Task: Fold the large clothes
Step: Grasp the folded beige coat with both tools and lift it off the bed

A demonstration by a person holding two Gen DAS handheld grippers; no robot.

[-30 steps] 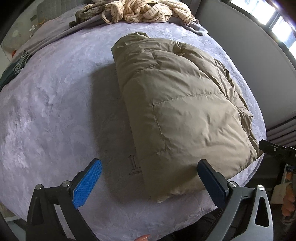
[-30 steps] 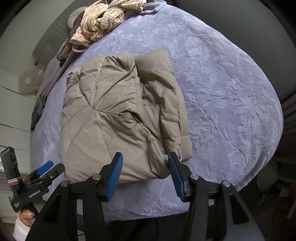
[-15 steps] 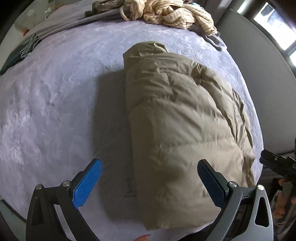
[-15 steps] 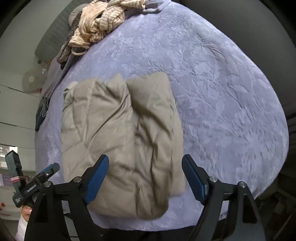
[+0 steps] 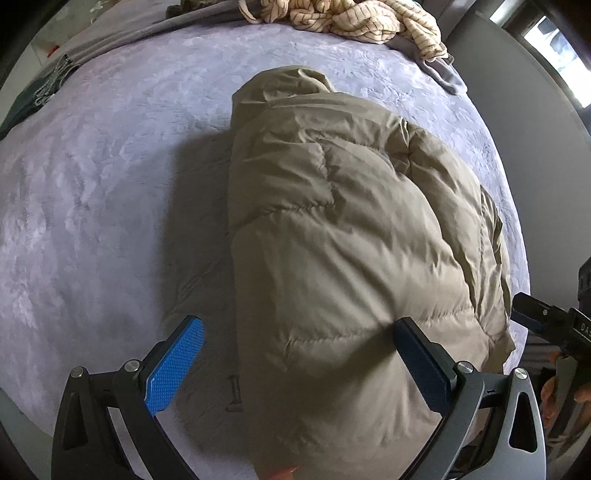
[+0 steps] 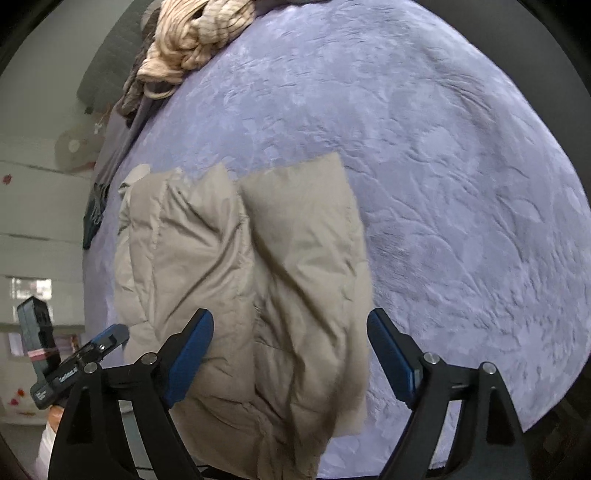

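Note:
A khaki puffer jacket lies folded into a thick bundle on a lavender bed cover. It also shows in the right wrist view, with a sleeve panel lying on its right side. My left gripper is open, its jaws wide apart over the jacket's near left edge. My right gripper is open over the jacket's near end. The left gripper shows at the left edge of the right wrist view. The right gripper shows at the right edge of the left wrist view.
A heap of cream striped clothes and grey garments lies at the far end of the bed, also in the right wrist view. A dark garment hangs at the bed's left side. A grey wall panel stands on the right.
My right gripper has opened wide. Both grippers have moved in lower and closer over the jacket's near end, so the jacket fills more of each view.

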